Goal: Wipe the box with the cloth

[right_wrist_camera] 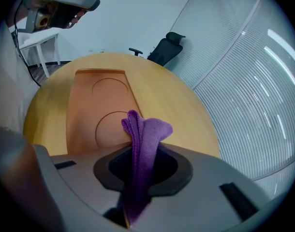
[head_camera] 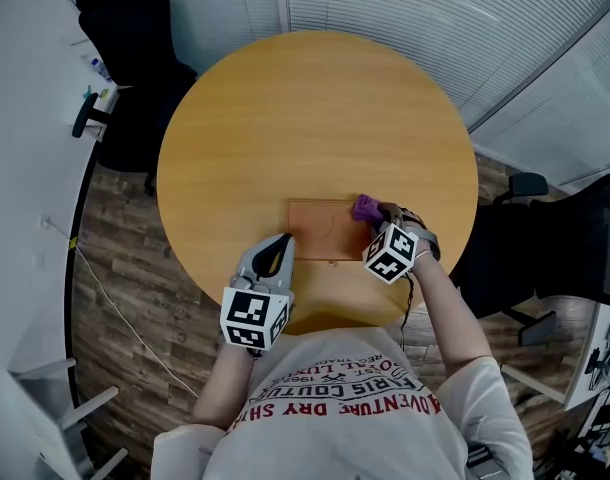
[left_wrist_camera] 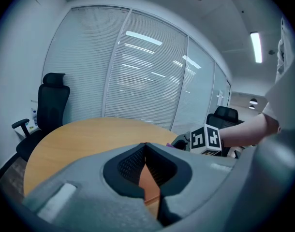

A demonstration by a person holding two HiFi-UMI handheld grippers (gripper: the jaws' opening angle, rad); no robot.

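Head view shows the box (head_camera: pixel 323 230) flat near the counter's (head_camera: pixel 285 108) front edge, long axis left to right. The right gripper (head_camera: pixel 375 218), fingers pinching the purple cloth (head_camera: pixel 365 207), is at its right end, so a wipe would likely run leftward. The left gripper (head_camera: pixel 282 246), fingers pressed together and empty, sits beside the left end.

There's the purple cloth (right_wrist_camera: pixel 143 139), the box (right_wrist_camera: pixel 96 105) plain orange-brown with faint circle outlines. And the table (head_camera: pixel 315 118) shows honey-yellow.
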